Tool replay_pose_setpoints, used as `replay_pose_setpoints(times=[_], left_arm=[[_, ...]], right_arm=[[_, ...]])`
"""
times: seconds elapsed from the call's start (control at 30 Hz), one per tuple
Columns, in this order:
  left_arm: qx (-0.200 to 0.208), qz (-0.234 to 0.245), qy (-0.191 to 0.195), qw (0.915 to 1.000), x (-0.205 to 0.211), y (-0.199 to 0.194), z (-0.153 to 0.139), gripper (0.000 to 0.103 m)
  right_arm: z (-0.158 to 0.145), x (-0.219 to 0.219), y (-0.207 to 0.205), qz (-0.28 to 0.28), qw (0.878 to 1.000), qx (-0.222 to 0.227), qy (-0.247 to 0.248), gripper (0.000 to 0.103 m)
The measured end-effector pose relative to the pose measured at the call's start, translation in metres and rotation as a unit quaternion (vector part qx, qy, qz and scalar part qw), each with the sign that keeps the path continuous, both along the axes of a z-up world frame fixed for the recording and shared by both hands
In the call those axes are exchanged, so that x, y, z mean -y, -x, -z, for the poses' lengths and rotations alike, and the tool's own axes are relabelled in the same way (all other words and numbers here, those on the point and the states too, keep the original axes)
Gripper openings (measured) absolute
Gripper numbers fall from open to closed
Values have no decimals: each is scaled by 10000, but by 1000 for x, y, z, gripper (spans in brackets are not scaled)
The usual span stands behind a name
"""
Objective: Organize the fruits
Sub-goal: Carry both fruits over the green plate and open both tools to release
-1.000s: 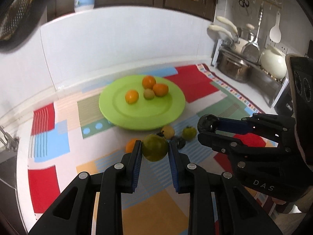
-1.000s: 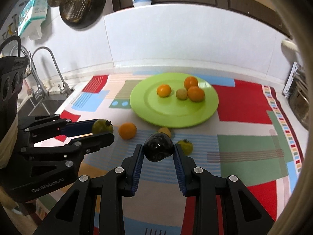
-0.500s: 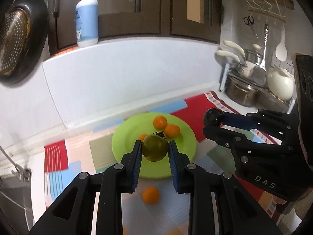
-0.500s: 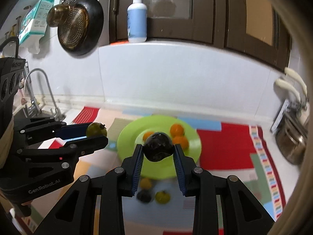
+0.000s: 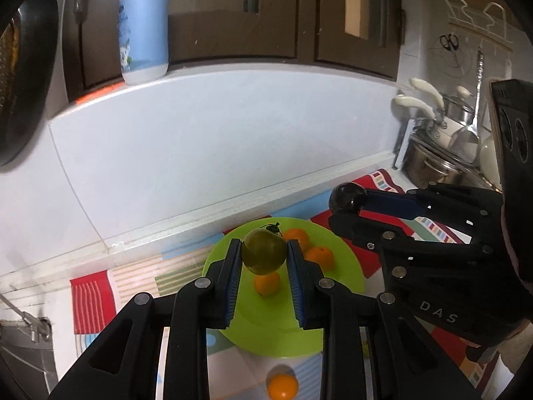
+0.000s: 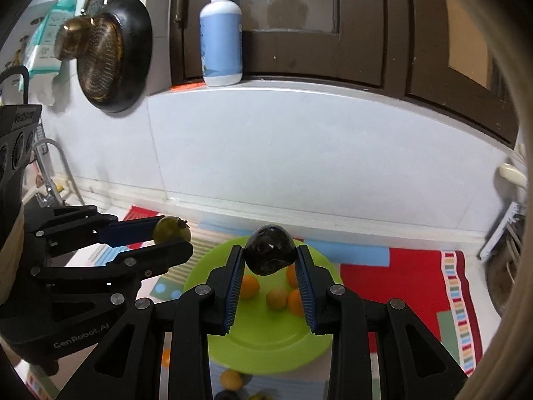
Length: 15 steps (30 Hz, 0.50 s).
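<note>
My left gripper (image 5: pixel 263 256) is shut on a green fruit (image 5: pixel 264 250) and holds it in the air above the green plate (image 5: pixel 266 326). My right gripper (image 6: pixel 269 256) is shut on a dark, almost black fruit (image 6: pixel 269 249), also above the plate (image 6: pixel 263 340). Each gripper shows in the other's view: the right one (image 5: pixel 348 200) with the dark fruit, the left one (image 6: pixel 171 233) with the green fruit (image 6: pixel 170 228). Several orange fruits (image 5: pixel 266 283) and a yellowish one (image 6: pixel 276 298) lie on the plate. An orange fruit (image 5: pixel 282 386) lies on the mat in front of it.
The plate sits on a patchwork mat (image 6: pixel 399 276). More loose fruit (image 6: pixel 231 379) lies on the mat near the plate's front rim. A white backsplash wall (image 5: pixel 200 140) stands behind, with a soap bottle (image 6: pixel 221 43) on its ledge. Pots (image 5: pixel 433 163) stand right, a sink tap (image 6: pixel 63 170) left.
Both grippers have risen and tilted up with their fruits held. The plate now sits lower and farther under the fingers, and the wall and cabinets fill the view.
</note>
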State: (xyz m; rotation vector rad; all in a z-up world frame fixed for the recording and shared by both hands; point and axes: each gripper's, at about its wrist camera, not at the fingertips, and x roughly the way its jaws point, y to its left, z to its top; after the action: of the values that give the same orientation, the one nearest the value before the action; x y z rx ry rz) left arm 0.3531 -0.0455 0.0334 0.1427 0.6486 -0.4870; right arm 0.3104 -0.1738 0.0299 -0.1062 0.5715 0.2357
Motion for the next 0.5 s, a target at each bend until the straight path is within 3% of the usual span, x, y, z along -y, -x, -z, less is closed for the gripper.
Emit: replay_pose_setpoints(times=[0.5], left_arm=[[-584,-43,-74,9983,4,-65,56,27]], right_arm=[[57,-5,-77,-71,9968,-787,90,32]])
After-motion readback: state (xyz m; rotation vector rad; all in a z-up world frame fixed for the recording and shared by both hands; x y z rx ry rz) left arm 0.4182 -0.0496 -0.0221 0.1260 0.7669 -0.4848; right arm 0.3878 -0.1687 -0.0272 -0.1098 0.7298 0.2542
